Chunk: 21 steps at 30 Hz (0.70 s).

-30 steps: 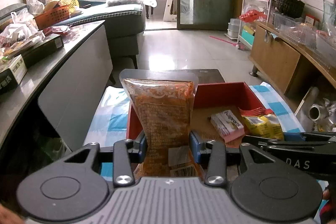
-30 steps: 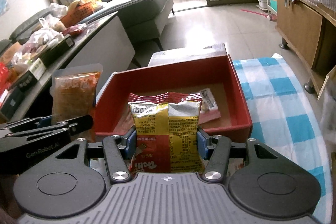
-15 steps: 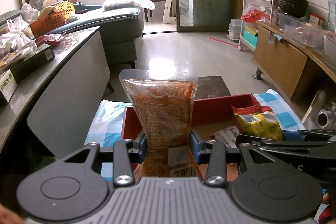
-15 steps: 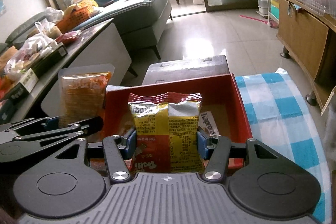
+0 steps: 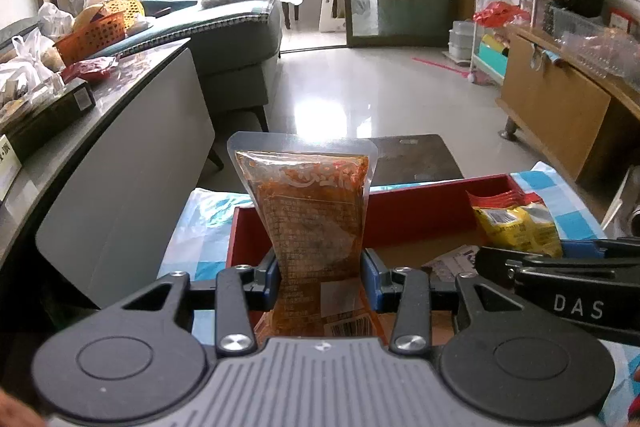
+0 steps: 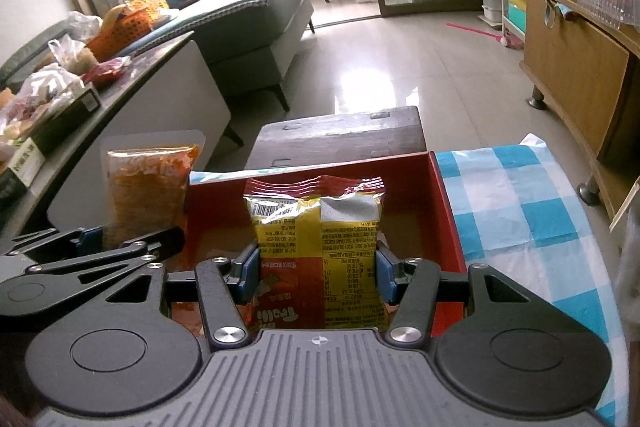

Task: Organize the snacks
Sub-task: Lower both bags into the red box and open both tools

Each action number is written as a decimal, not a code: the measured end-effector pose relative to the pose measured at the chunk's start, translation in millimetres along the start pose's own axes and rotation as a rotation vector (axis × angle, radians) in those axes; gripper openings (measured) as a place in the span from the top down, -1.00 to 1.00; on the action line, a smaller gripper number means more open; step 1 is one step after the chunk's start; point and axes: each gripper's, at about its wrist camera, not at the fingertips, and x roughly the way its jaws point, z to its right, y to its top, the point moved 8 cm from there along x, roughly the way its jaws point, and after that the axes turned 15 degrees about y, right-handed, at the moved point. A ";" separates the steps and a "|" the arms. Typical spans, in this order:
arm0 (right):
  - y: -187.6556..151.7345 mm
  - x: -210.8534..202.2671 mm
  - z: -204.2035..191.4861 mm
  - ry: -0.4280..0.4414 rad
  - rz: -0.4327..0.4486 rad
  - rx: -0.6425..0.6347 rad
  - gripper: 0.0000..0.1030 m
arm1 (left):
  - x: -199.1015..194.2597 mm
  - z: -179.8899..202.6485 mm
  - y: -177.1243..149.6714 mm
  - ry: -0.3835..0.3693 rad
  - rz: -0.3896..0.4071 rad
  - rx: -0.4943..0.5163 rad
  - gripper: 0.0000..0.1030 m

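Observation:
My left gripper [image 5: 320, 281] is shut on a clear pouch of orange-red snack [image 5: 316, 223], held upright over the near left part of the red box [image 5: 420, 215]. The pouch [image 6: 150, 187] and the left gripper [image 6: 104, 241] also show at the left of the right wrist view. My right gripper [image 6: 318, 273] is shut on a yellow and red snack packet [image 6: 320, 227], held upright above the red box [image 6: 440, 195]. That packet [image 5: 516, 223] appears at the right in the left wrist view, above the right gripper [image 5: 568, 259]. A small printed box [image 5: 452, 261] lies on the box floor.
The red box sits on a blue and white checked cloth [image 6: 516, 211]. A grey counter [image 5: 132, 131] with bags, boxes and an orange basket [image 5: 94, 35] runs along the left. A dark stool [image 6: 344, 135] stands behind the box, and a wooden cabinet [image 5: 560, 115] lines the right.
Both grippers have drawn back toward me with their snacks. The red box looks farther off and lower in both views, and more floor shows beyond it.

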 end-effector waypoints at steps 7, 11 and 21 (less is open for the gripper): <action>-5.9 15.6 10.0 -0.017 -0.045 0.006 -0.22 | 16.8 5.2 -5.9 0.011 -0.030 0.023 0.31; -9.9 24.0 11.6 -0.021 -0.068 0.001 -0.22 | 25.4 7.7 -9.6 0.014 -0.048 0.034 0.31; -15.9 36.7 19.8 -0.046 -0.103 0.005 -0.22 | 40.7 9.7 -19.9 0.026 -0.093 0.047 0.30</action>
